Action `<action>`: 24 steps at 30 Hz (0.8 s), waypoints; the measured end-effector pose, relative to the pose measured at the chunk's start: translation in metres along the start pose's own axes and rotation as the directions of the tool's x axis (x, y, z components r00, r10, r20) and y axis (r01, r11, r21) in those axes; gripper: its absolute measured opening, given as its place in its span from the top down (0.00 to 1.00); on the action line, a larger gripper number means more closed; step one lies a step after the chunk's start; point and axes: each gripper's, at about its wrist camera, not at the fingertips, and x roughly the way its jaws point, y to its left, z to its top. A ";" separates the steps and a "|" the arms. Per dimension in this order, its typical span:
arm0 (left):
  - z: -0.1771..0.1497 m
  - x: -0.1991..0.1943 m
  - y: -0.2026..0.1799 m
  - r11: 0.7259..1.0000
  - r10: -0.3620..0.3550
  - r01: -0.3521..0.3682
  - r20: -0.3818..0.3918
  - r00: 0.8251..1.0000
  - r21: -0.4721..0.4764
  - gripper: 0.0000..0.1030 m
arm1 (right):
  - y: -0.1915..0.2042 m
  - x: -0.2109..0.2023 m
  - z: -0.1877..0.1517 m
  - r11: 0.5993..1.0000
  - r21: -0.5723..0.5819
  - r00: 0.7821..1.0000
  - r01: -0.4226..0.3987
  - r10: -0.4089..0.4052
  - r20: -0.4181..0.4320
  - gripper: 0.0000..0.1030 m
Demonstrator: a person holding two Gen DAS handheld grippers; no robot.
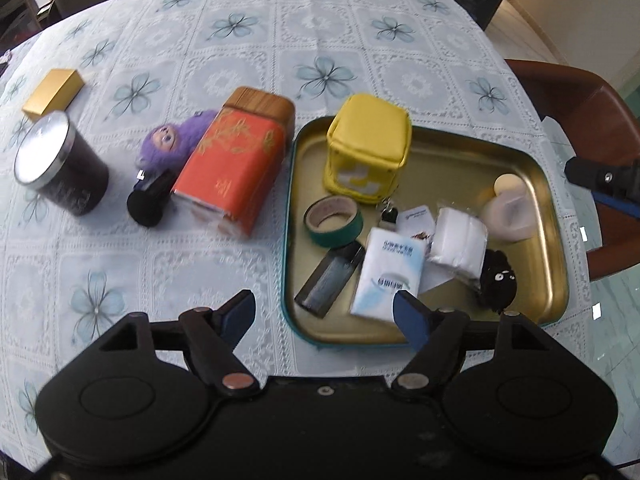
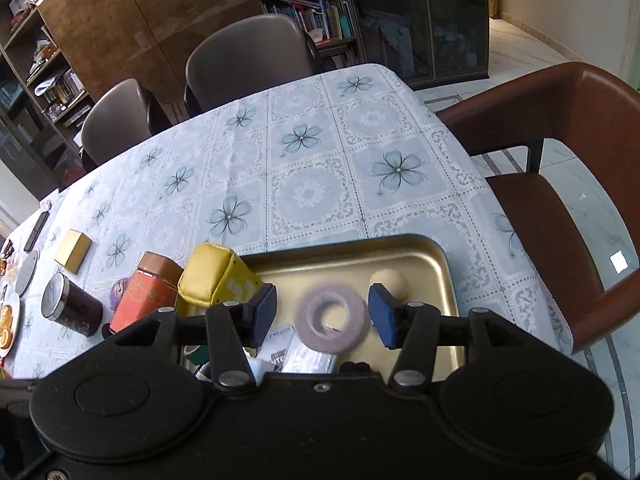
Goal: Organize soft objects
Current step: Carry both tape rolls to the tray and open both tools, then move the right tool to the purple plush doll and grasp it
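A gold tray [image 1: 520, 160] with a teal rim holds a yellow soft cube pouch [image 1: 370, 152], a tissue pack [image 1: 390, 276], a clear bag of white pads [image 1: 460, 240], a black fuzzy toy [image 1: 498, 280], a green tape roll [image 1: 334, 222], a black case [image 1: 330, 278] and a pale jar [image 1: 508, 216]. A purple plush doll [image 1: 172, 144] lies on the tablecloth left of an orange tin [image 1: 236, 168]. My left gripper [image 1: 324, 316] is open and empty above the tray's near left edge. My right gripper [image 2: 322, 314] is open above the tray [image 2: 420, 256]; a blurred grey ring [image 2: 332, 318] lies between its fingers, untouched.
A black can [image 1: 60, 164], a gold box [image 1: 54, 94] and a small black cylinder [image 1: 150, 198] stand on the left of the table. A brown chair [image 2: 560, 184] stands at the right table edge. Grey chairs [image 2: 248, 60] stand at the far side. Plates lie at far left [image 2: 8, 324].
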 end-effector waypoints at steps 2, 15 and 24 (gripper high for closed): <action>-0.004 0.001 0.002 1.000 0.004 -0.004 -0.008 1.000 -0.008 0.27 | 0.000 0.000 -0.001 1.000 0.003 1.000 0.005 -0.005 -0.004 0.48; -0.023 0.005 0.005 0.999 0.024 -0.022 -0.051 0.998 0.039 0.24 | 0.011 -0.005 -0.028 1.000 -0.010 0.999 0.011 -0.011 -0.045 0.47; -0.030 -0.011 0.040 0.998 0.052 -0.051 -0.009 0.999 0.027 0.18 | 0.061 0.011 -0.031 0.996 -0.071 0.988 -0.059 0.048 -0.144 0.47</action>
